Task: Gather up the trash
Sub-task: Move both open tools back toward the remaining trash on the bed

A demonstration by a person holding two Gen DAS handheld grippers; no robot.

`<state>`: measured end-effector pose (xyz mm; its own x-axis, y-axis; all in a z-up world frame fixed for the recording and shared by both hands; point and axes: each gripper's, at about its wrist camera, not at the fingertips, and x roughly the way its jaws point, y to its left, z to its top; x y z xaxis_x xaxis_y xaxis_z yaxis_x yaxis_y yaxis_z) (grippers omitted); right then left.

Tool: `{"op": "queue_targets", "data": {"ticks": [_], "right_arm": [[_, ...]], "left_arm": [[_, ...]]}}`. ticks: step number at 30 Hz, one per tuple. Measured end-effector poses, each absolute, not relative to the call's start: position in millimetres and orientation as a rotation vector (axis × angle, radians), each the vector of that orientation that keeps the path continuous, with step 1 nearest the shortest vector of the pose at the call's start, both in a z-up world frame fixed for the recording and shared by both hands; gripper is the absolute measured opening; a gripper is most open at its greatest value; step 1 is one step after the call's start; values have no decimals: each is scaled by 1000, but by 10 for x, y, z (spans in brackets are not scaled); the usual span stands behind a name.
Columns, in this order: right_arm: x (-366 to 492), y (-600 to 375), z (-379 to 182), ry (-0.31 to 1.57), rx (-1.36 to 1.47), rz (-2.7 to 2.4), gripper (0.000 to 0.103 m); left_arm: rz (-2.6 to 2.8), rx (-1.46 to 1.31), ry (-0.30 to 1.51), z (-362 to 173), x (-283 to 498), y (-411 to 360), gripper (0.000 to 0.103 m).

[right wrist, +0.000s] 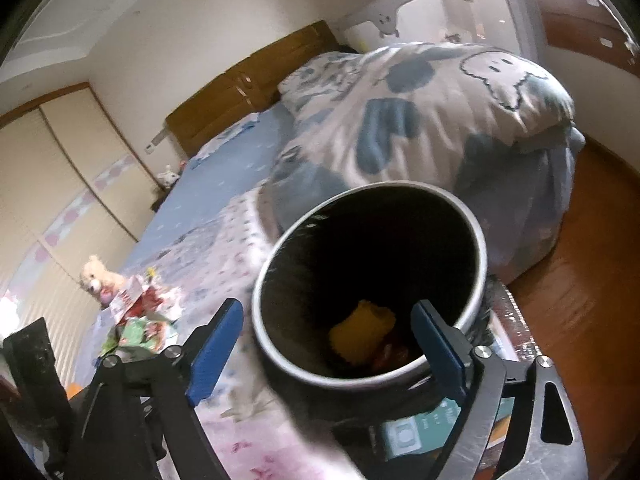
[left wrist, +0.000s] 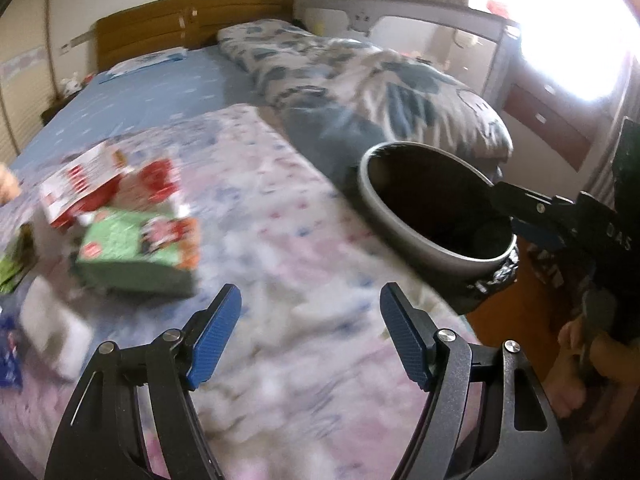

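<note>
A grey trash bin (left wrist: 404, 216) with a black liner is tilted at the bed's right edge. In the right wrist view the bin (right wrist: 476, 240) shows yellow and red trash (right wrist: 362, 334) inside. My right gripper (right wrist: 332, 344) is open and its right finger reaches inside the bin's near rim; whether it bears on the rim I cannot tell. It also shows in the left wrist view (left wrist: 516, 200). My left gripper (left wrist: 310, 316) is open and empty above the floral sheet. A green carton (left wrist: 136, 252) and a red-white box (left wrist: 84, 184) lie on the bed to its left.
A white packet (left wrist: 52, 328) and a blue wrapper (left wrist: 8, 356) lie at the left. A folded quilt (left wrist: 360, 80) covers the bed's right side. A teddy bear (right wrist: 98, 276) sits near the trash pile. A wooden floor (right wrist: 580, 300) lies right of the bed.
</note>
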<state>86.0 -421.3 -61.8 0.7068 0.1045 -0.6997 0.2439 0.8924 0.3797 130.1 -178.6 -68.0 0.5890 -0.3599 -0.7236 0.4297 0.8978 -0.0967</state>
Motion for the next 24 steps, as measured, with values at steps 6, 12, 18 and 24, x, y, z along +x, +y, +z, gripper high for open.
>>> {"op": "queue_targets", "data": {"ticks": [6, 12, 18, 24], "right_arm": [[852, -3858, -647, 799, 460, -4, 88], [880, -3471, -708, 829, 435, 71, 88], [912, -3100, -741, 853, 409, 147, 88], [904, -2715, -790, 874, 383, 234, 88]], "left_arm": [[-386, 56, 820, -704, 1185, -1332, 74], [-316, 20, 819, -721, 1090, -921, 74], [-248, -7, 812, -716, 1002, -561, 74], [-178, -47, 822, -744, 927, -194, 74]]}}
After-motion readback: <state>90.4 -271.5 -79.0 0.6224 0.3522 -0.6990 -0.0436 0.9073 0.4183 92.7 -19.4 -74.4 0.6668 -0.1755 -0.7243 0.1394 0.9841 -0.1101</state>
